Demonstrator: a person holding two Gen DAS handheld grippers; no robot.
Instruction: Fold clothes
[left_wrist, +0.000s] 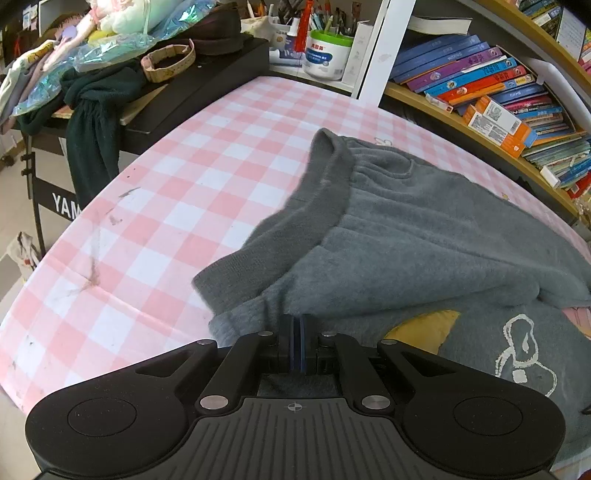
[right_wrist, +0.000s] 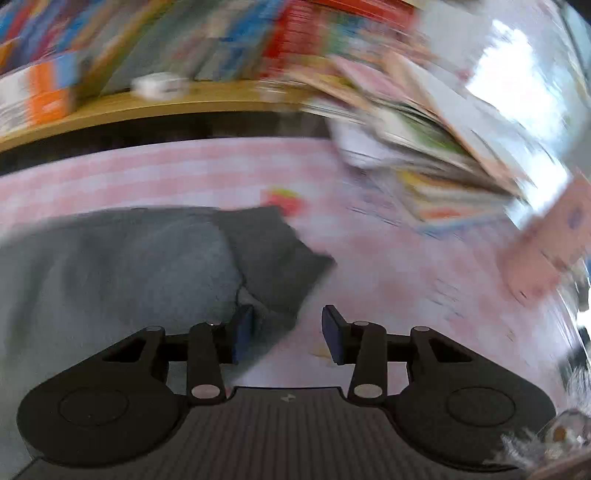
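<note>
A grey fleece garment (left_wrist: 406, 236) lies folded over on the pink checked cloth (left_wrist: 166, 206), its ribbed waistband (left_wrist: 332, 177) pointing to the far side and a white outline print (left_wrist: 524, 350) near me. My left gripper (left_wrist: 297, 332) is shut, its pads pressed together on the near grey edge. The right wrist view is heavily blurred; there the grey garment (right_wrist: 129, 266) fills the left, a corner reaching toward the centre. My right gripper (right_wrist: 288, 328) stands open over that corner, with grey fabric against the left pad and nothing pinched.
A black keyboard stand (left_wrist: 192, 88) with piled clothes and a dark green garment (left_wrist: 92, 140) sits at far left. Bookshelves (left_wrist: 498, 92) line the far right side. A white tub (left_wrist: 327, 55) stands at the back. Stacked books (right_wrist: 443, 177) lie on the cloth at right.
</note>
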